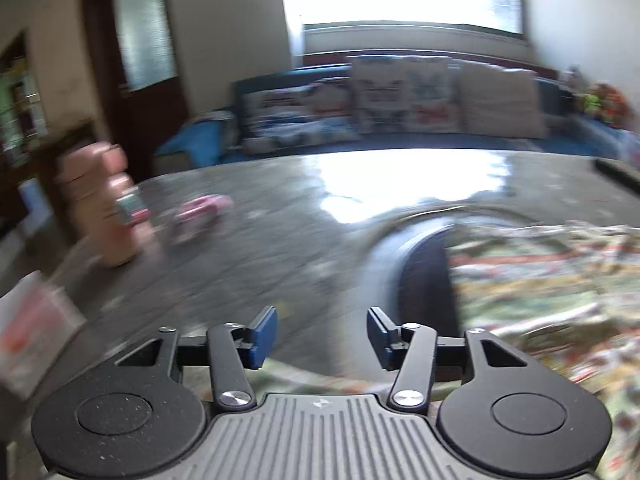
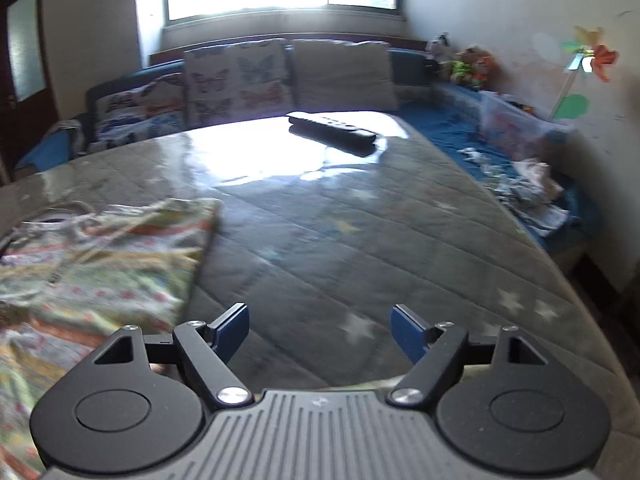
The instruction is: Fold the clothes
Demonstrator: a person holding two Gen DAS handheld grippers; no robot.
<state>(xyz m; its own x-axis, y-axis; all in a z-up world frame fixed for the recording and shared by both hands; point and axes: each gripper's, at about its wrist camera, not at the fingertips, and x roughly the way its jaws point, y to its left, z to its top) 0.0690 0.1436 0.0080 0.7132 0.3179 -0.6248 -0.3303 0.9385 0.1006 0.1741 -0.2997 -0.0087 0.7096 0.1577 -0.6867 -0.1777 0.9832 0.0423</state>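
A patterned garment (image 1: 552, 292) in green, orange and white lies on the glossy grey table (image 1: 280, 240), to the right in the left wrist view and to the left in the right wrist view (image 2: 92, 252). My left gripper (image 1: 322, 336) hovers over the table just left of the garment, jaws apart, nothing between the blue pads (image 1: 266, 334). A strip of cloth shows under its base. My right gripper (image 2: 320, 334) hangs above bare table right of the garment, jaws wide, empty.
A pink bottle (image 1: 116, 216) and a small pink object (image 1: 204, 210) stand at the table's left. A dark remote (image 2: 334, 132) lies at the far side. Behind are a blue sofa (image 2: 448, 128) with cushions, toys, and a door (image 1: 136, 64).
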